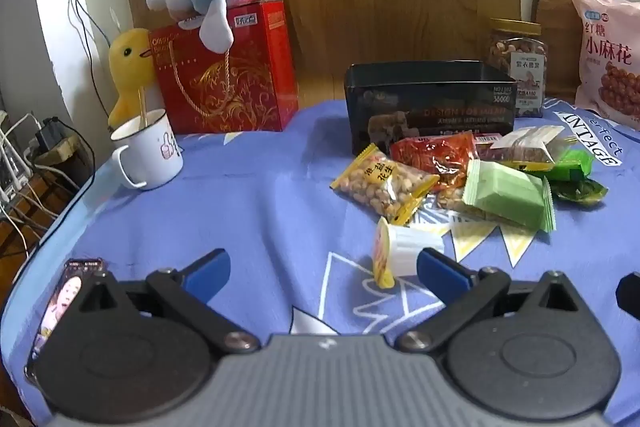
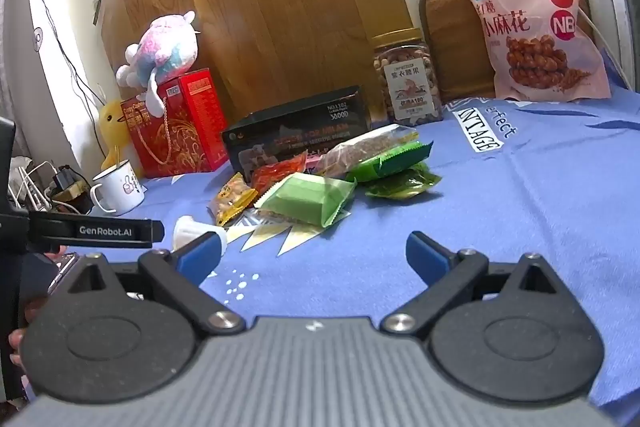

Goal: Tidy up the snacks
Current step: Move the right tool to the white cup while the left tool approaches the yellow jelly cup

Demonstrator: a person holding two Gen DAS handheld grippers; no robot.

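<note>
Snacks (image 1: 448, 179) lie before box (image 1: 430, 107) reading "DESIGN FOR".

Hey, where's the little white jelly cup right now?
The jelly cup lies on its side on the blue cloth, just in front of the peanut packet, apart from the pile.

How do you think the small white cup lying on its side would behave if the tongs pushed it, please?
The white cup lies on its side on the blue cloth, so a nudge would probably roll it in a curve. It looks small and thin-walled, likely light, so a hard squeeze might dent it.
</note>
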